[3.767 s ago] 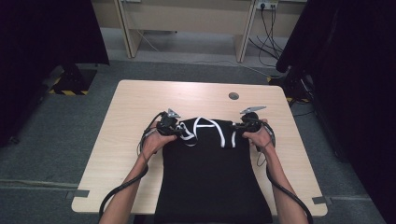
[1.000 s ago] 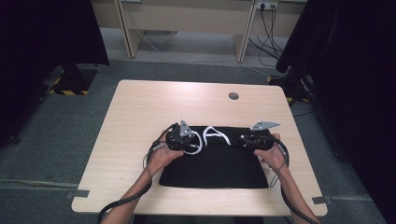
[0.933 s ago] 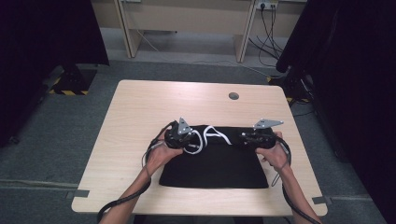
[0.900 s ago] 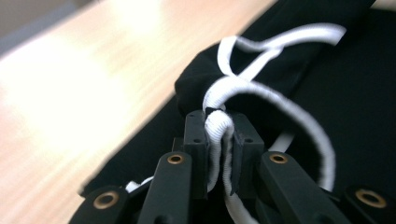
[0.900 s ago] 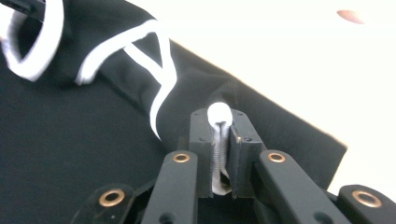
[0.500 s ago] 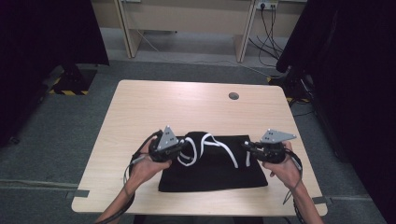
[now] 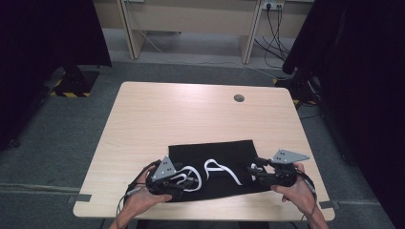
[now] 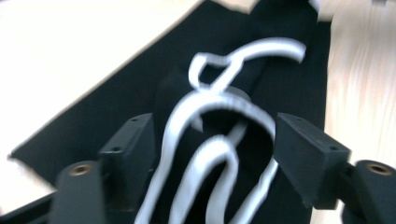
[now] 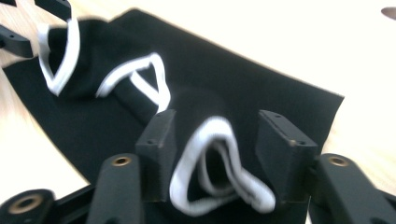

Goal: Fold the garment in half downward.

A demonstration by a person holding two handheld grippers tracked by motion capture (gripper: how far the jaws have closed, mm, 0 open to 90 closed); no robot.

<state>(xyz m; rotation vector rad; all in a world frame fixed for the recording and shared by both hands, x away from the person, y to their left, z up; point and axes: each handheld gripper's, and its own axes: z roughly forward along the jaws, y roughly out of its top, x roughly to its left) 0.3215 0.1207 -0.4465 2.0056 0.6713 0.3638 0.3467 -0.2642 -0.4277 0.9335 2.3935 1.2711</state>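
A black garment [image 7: 217, 153] with white trim [image 7: 213, 166] lies folded on the wooden table [image 7: 191, 119] near its front edge. My left gripper [image 7: 189, 182] rests at the cloth's front left. Its jaws have just been opening and stand apart, with a loop of white trim [image 8: 219, 107] loose between them in the left gripper [image 8: 212, 149] view. My right gripper [image 7: 253, 170] sits at the cloth's front right. Its jaws have also just been opening, and a fold of white-edged cloth [image 9: 219, 177] lies between the right gripper [image 9: 219, 149] pads, unpressed.
A round cable hole [image 7: 239, 98] sits at the table's far right. Bare wood stretches beyond the garment to the far edge. A desk frame and cables [image 7: 274, 19] stand behind the table, with dark curtains at both sides.
Both grippers have drawn toward the table's front edge and spread apart, dragging the trimmed edge of the cloth with them. Their jaws, shut on the cloth before, now stand apart.
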